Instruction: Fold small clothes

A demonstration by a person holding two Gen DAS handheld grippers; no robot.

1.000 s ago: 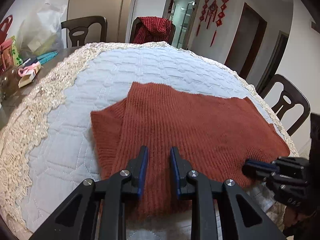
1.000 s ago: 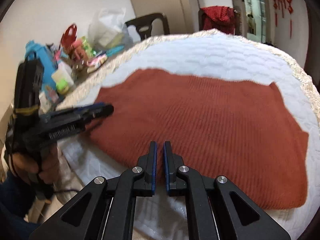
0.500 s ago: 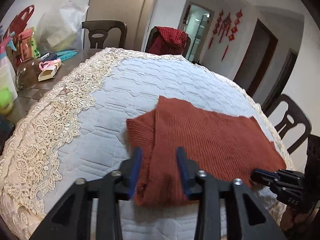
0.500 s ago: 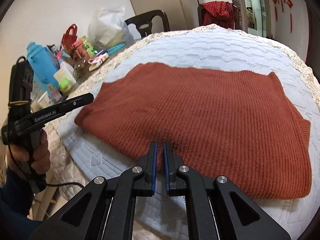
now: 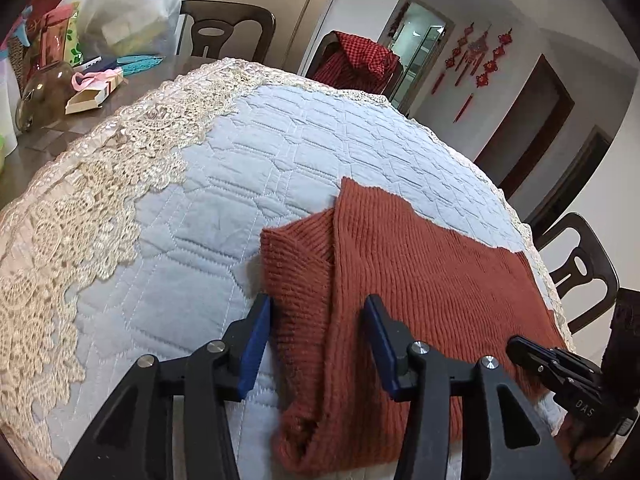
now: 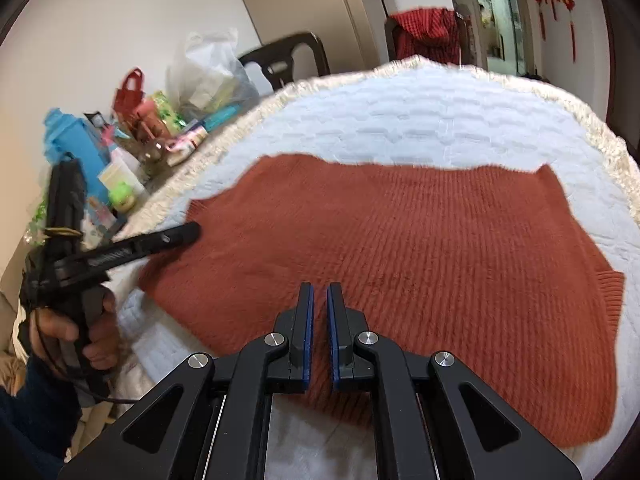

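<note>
Centrally, a rust sweater [image 6: 400, 264] is seen lying flat on the quilted cover [image 5: 280, 148]. The left gripper [image 5: 318, 320], whose jaws have just been opening, straddles the folded sleeve edge unpressed; the right gripper [image 6: 320, 316] is closed, empty.

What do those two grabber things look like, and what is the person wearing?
Both are black plastic pincers. The left gripper and the right gripper each have two flat fingers with blue pads and round silver screws at the joints. Seen from the right wrist camera, the left one has a pistol-style handle, white lettering along its side, a yellow band and a thin black cable. The person's sleeve is dark blue.
</note>
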